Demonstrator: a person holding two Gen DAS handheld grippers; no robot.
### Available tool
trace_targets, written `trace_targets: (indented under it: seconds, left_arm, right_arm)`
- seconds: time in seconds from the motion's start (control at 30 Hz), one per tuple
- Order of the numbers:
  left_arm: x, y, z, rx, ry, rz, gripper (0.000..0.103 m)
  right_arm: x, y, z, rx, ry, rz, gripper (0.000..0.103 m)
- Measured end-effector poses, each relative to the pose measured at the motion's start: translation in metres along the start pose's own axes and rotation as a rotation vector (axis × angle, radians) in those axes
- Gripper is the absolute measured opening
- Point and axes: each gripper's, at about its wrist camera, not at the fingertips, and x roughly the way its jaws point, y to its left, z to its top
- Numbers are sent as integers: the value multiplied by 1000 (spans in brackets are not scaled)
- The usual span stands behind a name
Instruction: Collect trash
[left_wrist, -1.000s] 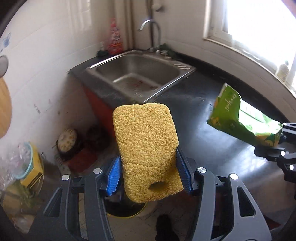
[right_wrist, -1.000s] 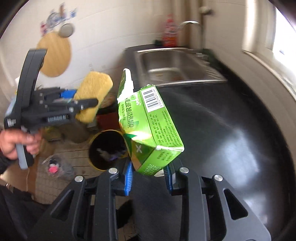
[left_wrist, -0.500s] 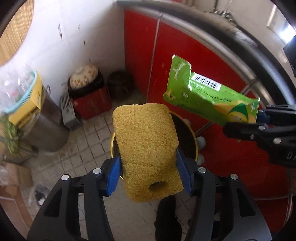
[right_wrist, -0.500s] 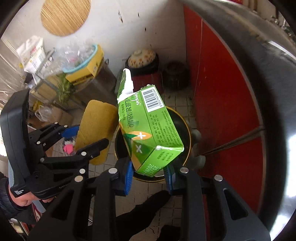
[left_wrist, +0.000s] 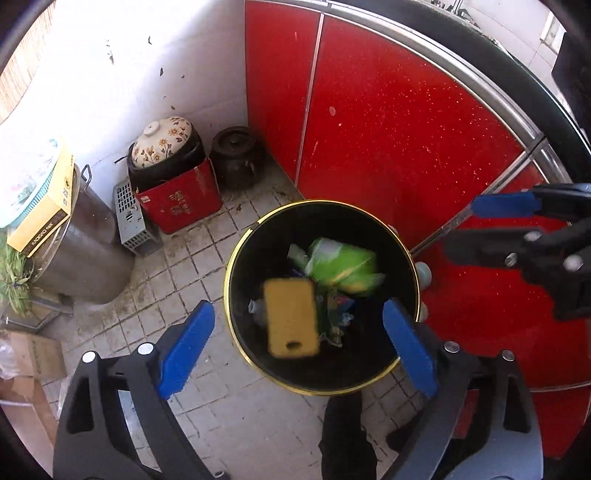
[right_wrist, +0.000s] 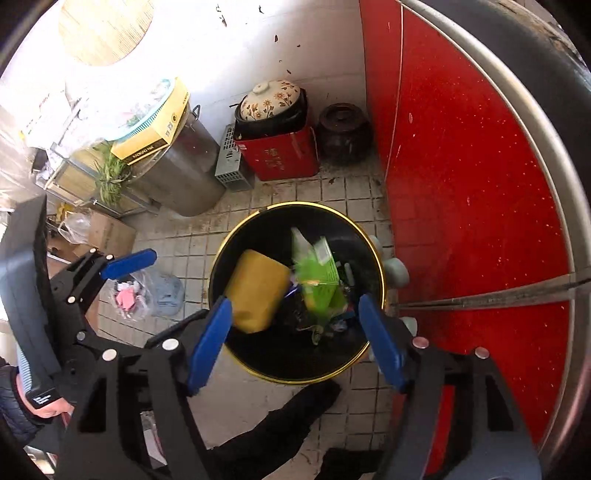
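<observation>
A black trash bin with a gold rim (left_wrist: 236, 254) (right_wrist: 218, 266) stands on the tiled floor below both grippers. The yellow sponge (left_wrist: 291, 323) (right_wrist: 256, 290) and the green carton (left_wrist: 343, 269) (right_wrist: 318, 275) are inside its opening, blurred, among other trash. My left gripper (left_wrist: 297, 349) is open and empty above the bin; it also shows at the left of the right wrist view (right_wrist: 127, 258). My right gripper (right_wrist: 295, 341) is open and empty above the bin; it also shows at the right of the left wrist view (left_wrist: 506, 205).
Red cabinet doors (left_wrist: 388, 122) (right_wrist: 461, 166) stand right of the bin. Against the white wall are a red box (left_wrist: 179, 199) under a floral-lidded pot (left_wrist: 162, 140), a dark jar (left_wrist: 236, 155), a metal drum (right_wrist: 181, 177) and a plastic bag (right_wrist: 144, 291). A dark shoe (left_wrist: 343, 424) is near the bin.
Both grippers have opened. The sponge and the green carton have left the jaws and dropped into the bin below.
</observation>
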Motion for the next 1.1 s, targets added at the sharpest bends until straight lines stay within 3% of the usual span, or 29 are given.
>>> trace_targets:
  seconds: [0.13,0.23,0.3,0.43,0.63,0.73,0.87,0.97,1.1]
  left_arm:
    - [-32,-8,6,40,-5,19,90]
    - [-68,-25,19,88,-41,42,95]
    - [-91,-42,29,113,-68,57,96]
    - [-138,-95,59,193,-108,18,96]
    - [-191,-220,93,429,-168,-170,96]
    - [-214,-294,100,560,-176,-291,96]
    - [-237,-375,96,687,-182,-371,96]
    - [-249,-429,85,752,-148,-419,96]
    - [-261,-481,66,832,-125,-438,96]
  right_arm:
    - [-45,2,-3,16,-46,2,78]
    - [-94,0,-8,38,-95,-5,84]
    - [-143,-7,-18,69,-152,-43,93]
    - [-233,-29,-51,145,-263,-144,96]
    - [-356,-74,-154,378,-375,-415,96]
    - [-405,-99,-224,569,-404,-550,96]
    - [-456,-121,-316,844,-414,-728,96]
    - [-483,-129,-370,1026,-452,-789,96]
    - [-501,-133,-412,1175,-471,-822,96]
